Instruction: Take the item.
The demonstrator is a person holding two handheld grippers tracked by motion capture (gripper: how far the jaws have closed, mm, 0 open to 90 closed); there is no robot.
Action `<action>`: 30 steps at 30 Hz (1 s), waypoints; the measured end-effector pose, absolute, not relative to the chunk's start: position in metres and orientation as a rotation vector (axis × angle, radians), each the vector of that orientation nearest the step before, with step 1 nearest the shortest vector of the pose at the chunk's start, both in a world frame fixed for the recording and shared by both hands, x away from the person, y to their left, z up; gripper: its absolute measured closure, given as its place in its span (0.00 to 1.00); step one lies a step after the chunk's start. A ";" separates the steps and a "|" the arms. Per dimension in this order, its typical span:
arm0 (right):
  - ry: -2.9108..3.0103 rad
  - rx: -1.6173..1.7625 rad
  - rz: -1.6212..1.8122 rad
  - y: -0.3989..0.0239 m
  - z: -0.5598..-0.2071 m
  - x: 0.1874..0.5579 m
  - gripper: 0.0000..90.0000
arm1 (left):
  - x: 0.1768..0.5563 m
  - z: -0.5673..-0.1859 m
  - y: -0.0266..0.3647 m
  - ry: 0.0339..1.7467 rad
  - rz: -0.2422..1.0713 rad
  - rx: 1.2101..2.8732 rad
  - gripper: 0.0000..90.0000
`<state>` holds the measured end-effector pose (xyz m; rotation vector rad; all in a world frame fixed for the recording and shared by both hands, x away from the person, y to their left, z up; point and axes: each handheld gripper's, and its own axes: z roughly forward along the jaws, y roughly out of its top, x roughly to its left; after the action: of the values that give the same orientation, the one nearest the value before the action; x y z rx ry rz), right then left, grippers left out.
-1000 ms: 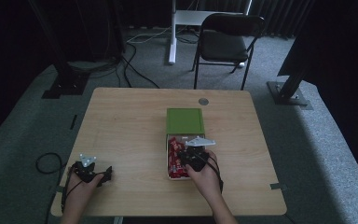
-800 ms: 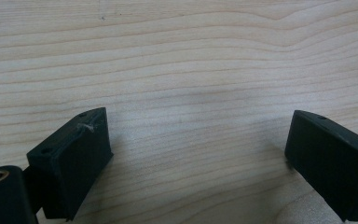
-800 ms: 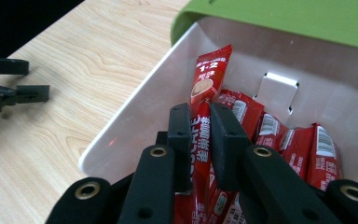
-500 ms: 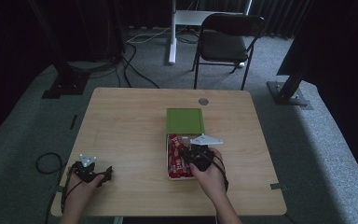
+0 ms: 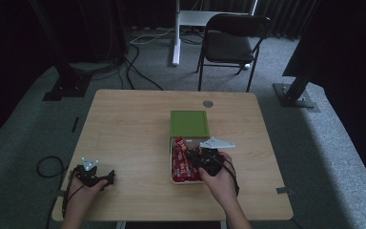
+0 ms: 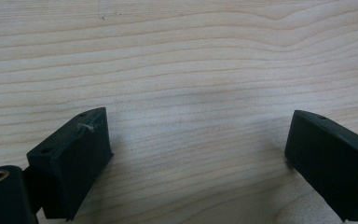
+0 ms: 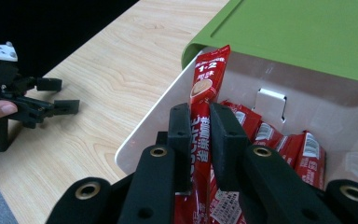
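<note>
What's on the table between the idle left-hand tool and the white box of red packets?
Nothing: the high view shows bare wood between the left gripper and the white box.

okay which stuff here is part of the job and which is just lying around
In the job: red packet, pinched by the right gripper; white box holding more packets; its green lid.

Just about: left gripper, open and resting on the table; chair; floor cables.
</note>
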<state>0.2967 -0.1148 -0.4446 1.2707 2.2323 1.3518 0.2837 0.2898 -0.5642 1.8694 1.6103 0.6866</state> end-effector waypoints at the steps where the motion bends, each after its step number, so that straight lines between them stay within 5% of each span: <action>1: 2.231 1.269 1.357 -0.116 -0.444 0.296 0.88 | 0.284 -0.564 0.290 1.610 0.686 1.870 0.08; 30: 1.992 1.311 1.405 -0.171 -0.414 0.302 0.88 | 0.284 -0.564 0.290 1.611 0.684 1.873 0.08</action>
<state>0.3023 -0.1710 -0.4144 1.3109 1.9920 1.4048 0.2836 0.2900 -0.5640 1.8727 1.6109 0.6843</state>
